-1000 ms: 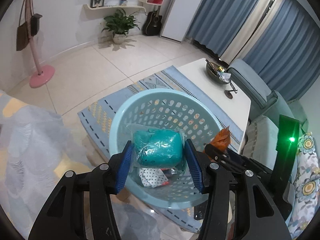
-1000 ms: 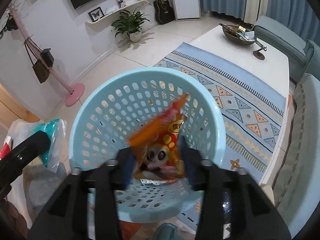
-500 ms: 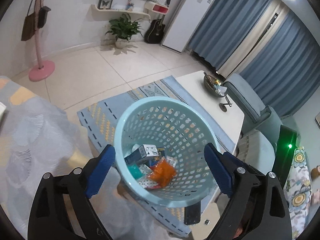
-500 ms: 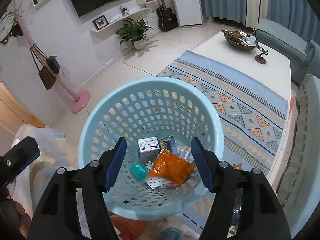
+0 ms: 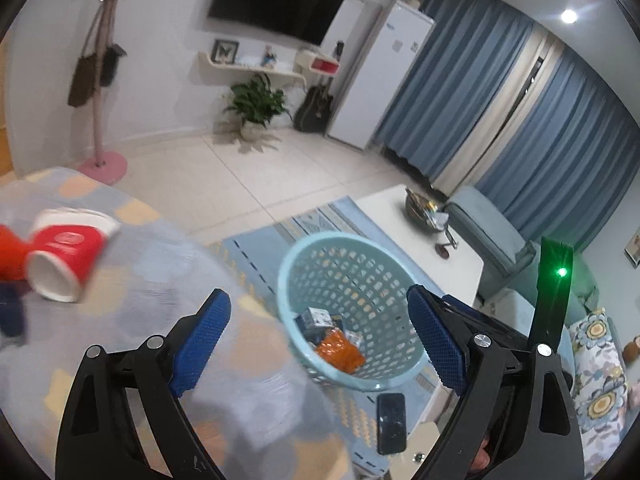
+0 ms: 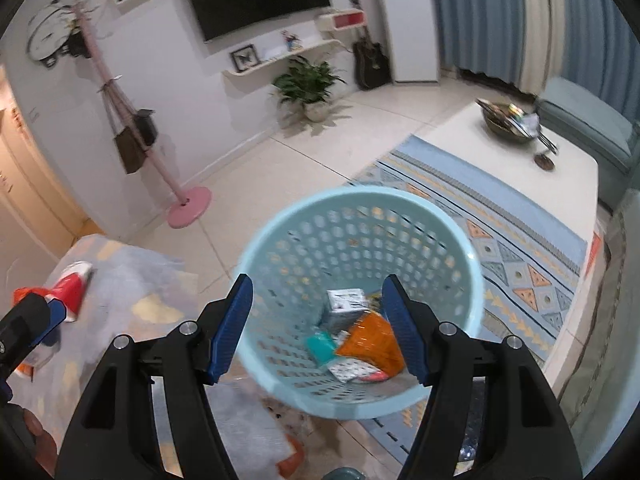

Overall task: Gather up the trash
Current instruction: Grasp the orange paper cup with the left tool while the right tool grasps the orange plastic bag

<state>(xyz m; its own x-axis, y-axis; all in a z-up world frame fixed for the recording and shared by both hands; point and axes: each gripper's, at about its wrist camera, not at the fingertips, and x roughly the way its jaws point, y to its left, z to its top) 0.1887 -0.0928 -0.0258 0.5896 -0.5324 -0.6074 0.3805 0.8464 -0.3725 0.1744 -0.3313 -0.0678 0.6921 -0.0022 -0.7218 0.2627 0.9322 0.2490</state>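
Trash (image 5: 339,350) is lying in the pale blue basket (image 5: 404,376) on the floor, seen in the left wrist view between the left gripper (image 5: 320,340) fingers, which are standing wide apart, gripping nothing (a red paper cup (image 5: 66,260) is lying on the patterned cloth (image 5: 168,280)). Right wrist view: the right gripper (image 6: 320,330) is hanging spread and empty over the basket, where an orange packet (image 6: 374,344) is resting beside a small box (image 6: 344,306).

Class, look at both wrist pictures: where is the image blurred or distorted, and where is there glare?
Left wrist view: red paper cup and patterned cloth smeared; ceiling light flares; curtains bow with fisheye. Right wrist view: basket rim and its trash soft; corners dark.
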